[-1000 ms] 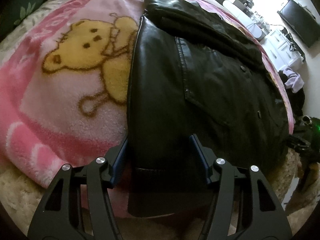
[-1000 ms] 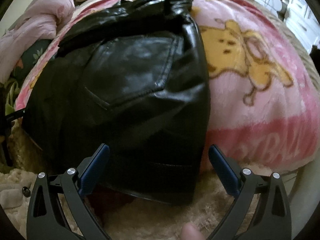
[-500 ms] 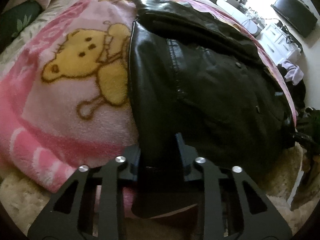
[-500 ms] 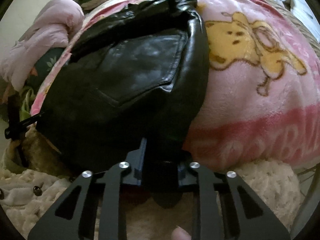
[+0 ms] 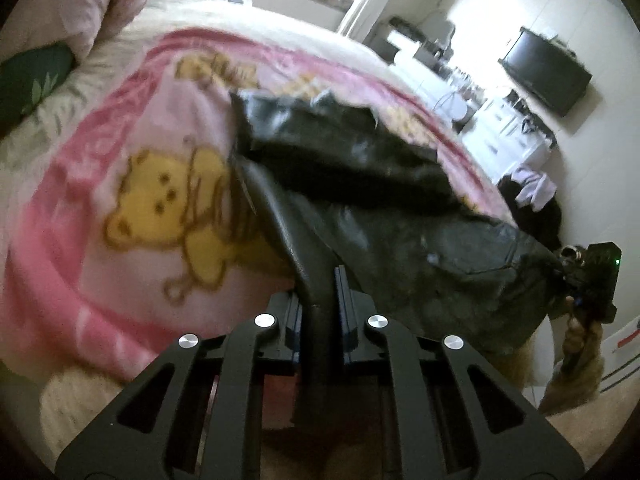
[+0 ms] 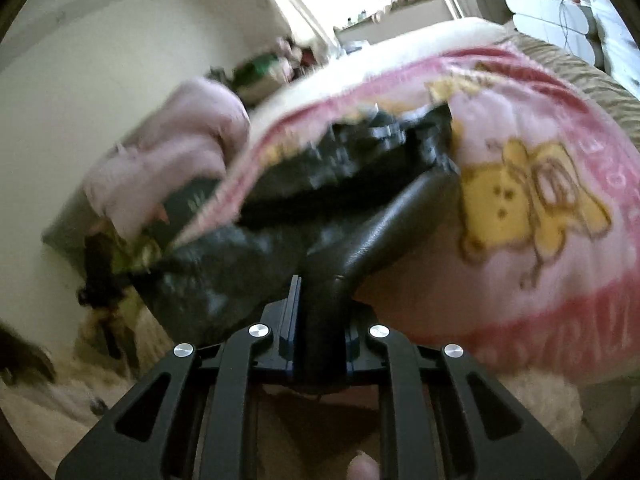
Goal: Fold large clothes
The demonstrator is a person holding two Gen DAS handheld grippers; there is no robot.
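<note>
A black leather jacket (image 5: 384,216) lies on a pink blanket with a yellow bear print (image 5: 120,184) on the bed. My left gripper (image 5: 318,292) is shut on the jacket's near hem corner and holds it raised off the bed. My right gripper (image 6: 318,300) is shut on the other hem corner of the jacket (image 6: 280,248), also lifted. The right gripper shows at the right edge of the left wrist view (image 5: 588,280). The far collar end of the jacket still rests on the blanket (image 6: 540,240). Both views are motion-blurred.
A pink quilt (image 6: 168,152) and a green pillow (image 5: 32,76) lie at the head of the bed. A wall TV (image 5: 544,68) and white drawers (image 5: 516,128) stand beyond the bed. A beige fluffy cover (image 6: 540,392) hangs at the bed's near edge.
Both grippers closed on the jacket's near hem, then lifted it up and away from the bed edge; the jacket's lower part now hangs raised between them.
</note>
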